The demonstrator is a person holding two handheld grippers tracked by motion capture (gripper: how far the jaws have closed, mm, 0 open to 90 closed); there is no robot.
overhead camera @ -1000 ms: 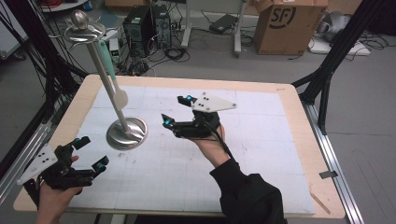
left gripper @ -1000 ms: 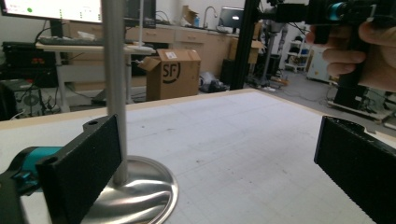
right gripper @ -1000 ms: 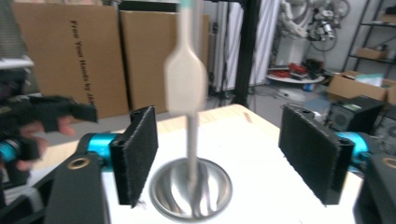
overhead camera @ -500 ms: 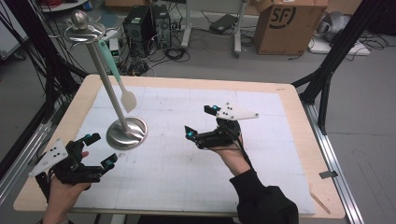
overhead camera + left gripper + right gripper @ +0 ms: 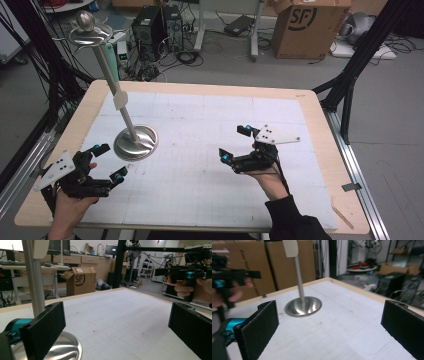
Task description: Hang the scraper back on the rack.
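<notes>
The spatula hangs from the ring at the top of a tall metal stand. The stand sits on the white mat, at about ten o'clock from the middle of the table. The spatula's flat white end hangs beside the pole, about halfway down it.

The left claw is at about seven o'clock, near the round foot of the stand. Its jaws are wide apart and hold nothing. The right claw is at about four o'clock, well apart from the stand. Its jaws have just been opening, and nothing is between them.

What could go wrong? I think the stand is the tricky part. It is tall and thin with a small foot, so a bump on the pole could tip it over. The left claw is the closer one, so a quick swing toward one o'clock could knock the foot or the pole.

The spatula only hangs, so it can swing. A poke on the white end could make it sway or slip off the ring. A pull to the side, not up, could drag the whole stand along.

The shiny pole is smooth too, so a claw that squeezes it may slide.
</notes>
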